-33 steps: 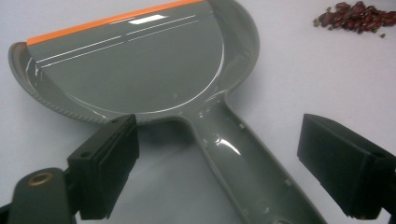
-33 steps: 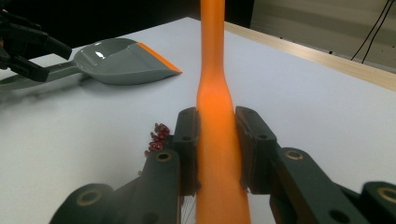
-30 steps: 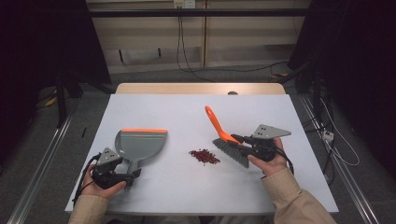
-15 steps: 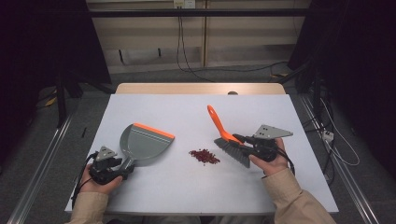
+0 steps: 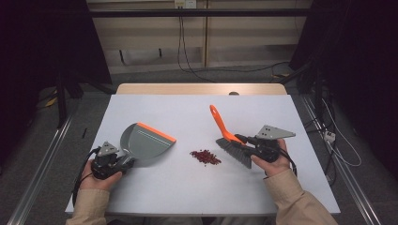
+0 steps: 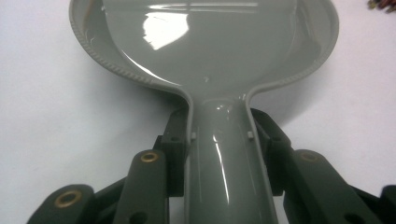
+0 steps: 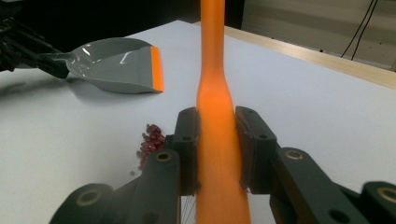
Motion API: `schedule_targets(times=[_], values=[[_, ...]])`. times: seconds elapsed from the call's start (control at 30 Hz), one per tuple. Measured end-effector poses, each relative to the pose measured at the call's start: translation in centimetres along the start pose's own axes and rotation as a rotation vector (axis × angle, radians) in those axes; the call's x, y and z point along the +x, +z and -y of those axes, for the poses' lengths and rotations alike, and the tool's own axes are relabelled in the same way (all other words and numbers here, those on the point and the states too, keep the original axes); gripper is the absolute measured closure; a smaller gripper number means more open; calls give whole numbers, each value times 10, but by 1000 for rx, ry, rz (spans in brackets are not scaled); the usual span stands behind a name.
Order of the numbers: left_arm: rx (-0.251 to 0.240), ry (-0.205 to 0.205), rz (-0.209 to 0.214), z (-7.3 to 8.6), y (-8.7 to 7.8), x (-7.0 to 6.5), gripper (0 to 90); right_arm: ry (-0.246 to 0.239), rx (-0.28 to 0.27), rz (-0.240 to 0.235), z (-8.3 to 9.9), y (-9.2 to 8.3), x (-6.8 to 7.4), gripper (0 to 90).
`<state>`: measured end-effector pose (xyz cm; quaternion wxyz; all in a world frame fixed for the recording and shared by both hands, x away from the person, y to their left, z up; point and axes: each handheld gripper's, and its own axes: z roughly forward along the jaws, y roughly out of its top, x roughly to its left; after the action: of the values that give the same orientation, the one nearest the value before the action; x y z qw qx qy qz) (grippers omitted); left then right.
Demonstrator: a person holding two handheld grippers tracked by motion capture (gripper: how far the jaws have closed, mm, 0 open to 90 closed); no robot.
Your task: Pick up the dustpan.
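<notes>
Grey dustpan (image 5: 143,143), orange lip facing the red crumbs (image 5: 205,157) at its 3 o'clock, is gripped by the handle in the left gripper (image 5: 126,161), whose jaws have just been closing onto it. The right gripper (image 5: 239,138) clamps the brush (image 5: 230,140), bristles beside the crumbs for sweeping. Since earlier, the pan has swung clockwise.

red bits (image 5: 205,157) between dustpan (image 5: 145,143) and brush (image 5: 232,149); bare table (image 5: 187,112) beyond
</notes>
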<state>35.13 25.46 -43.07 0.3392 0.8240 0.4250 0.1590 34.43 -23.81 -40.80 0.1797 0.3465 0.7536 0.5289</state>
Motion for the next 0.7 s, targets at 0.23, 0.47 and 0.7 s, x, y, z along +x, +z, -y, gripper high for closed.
schedule_targets(times=[0.23, 0.47, 0.7], values=[[-32, 17, 74, -1, -15, 2, 633, 14, -1, 11, 0, 1, -1, 715], [-25, 95, 142, 3, -33, -4, 633, 13, 3, 54, 1, 2, -2, 715], [-29, 148, 221, 2, -35, -17, 632, 13, 3, 93, -1, 10, 0, 715]])
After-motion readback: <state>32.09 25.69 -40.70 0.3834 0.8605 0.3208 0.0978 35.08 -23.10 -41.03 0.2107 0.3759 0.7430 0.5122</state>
